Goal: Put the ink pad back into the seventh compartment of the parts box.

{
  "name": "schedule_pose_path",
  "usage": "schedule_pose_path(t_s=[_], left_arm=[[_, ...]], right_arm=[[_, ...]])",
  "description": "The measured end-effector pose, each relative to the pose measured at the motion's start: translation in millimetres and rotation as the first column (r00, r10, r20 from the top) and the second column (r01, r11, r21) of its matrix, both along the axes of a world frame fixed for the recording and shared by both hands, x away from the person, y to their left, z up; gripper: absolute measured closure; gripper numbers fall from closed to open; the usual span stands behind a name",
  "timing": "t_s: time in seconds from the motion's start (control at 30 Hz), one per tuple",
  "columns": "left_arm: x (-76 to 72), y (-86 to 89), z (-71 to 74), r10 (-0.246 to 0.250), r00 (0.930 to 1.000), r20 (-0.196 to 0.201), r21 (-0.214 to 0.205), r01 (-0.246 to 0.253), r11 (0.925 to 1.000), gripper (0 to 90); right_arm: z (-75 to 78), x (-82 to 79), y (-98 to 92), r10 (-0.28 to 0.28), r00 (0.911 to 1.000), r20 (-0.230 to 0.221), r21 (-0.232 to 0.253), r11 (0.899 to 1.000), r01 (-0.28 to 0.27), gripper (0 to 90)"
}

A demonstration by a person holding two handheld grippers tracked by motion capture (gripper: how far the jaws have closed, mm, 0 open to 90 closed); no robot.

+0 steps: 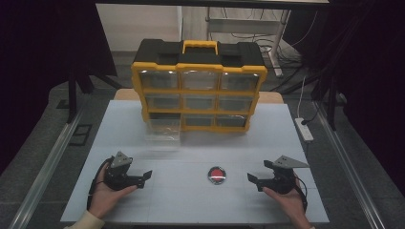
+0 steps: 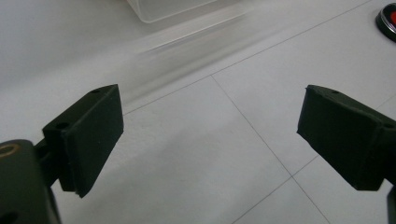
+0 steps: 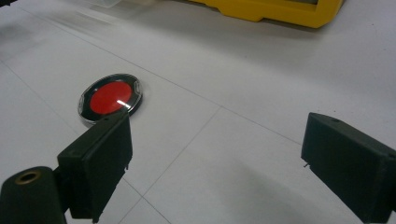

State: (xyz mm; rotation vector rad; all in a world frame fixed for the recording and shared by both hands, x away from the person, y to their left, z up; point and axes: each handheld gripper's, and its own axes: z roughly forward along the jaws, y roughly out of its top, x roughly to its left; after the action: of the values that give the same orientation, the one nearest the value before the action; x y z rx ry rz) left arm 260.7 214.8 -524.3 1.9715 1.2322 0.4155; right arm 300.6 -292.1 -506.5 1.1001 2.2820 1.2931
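Left gripper at 7 o'clock on the table, jaws spread wide, empty, resting low in the person's left hand. Right gripper at 5 o'clock, jaws likewise wide and empty, held by the right hand.

Red disc with a dark shiny rim lies flat between the two grippers, nearer the right one; in the right gripper view the red disc sits just beyond that gripper's left jaw tip, not touching.

Judgement: the disc looks small, light, rigid and thin, with a glossy and probably slippery face. Lying flat, it gives little edge to pinch; best taken across the rim with jaws lowered to the table surface.

Farther, toward 11 o'clock: a clear drawer pulled out from the bottom-left slot of the yellow organizer, standing on the table in front of it. The left gripper points roughly at it, well apart. Organizer at 12 o'clock, other drawers in.
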Motion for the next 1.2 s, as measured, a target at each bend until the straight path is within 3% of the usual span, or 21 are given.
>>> schedule_pose_path(t_s=[0.77, 1.0, 1.2], left_arm=[[-4.9, -4.7, 9.2, -0.030, 0.9994, 0.017, -0.002, 0.030, 0.9996, 8.9], [-6.0, -10.6, 21.8, -0.066, 0.9975, 0.026, -0.028, 0.067, 0.9973, 9.2], [-6.6, -15.4, 28.8, -0.078, 0.9963, 0.036, -0.025, 0.079, 0.9965, 9.4]], right_arm=[[1.0, -1.5, 1.1, -0.004, 1.0000, 0.001, -0.012, 1.000, 0.004, 10.1], [0.5, -2.2, 1.1, -0.002, 1.0000, 0.000, -0.013, 1.000, 0.002, 10.2], [0.2, -1.4, 0.7, 0.000, 1.0000, -0.002, -0.010, 1.000, 0.000, 10.3]])
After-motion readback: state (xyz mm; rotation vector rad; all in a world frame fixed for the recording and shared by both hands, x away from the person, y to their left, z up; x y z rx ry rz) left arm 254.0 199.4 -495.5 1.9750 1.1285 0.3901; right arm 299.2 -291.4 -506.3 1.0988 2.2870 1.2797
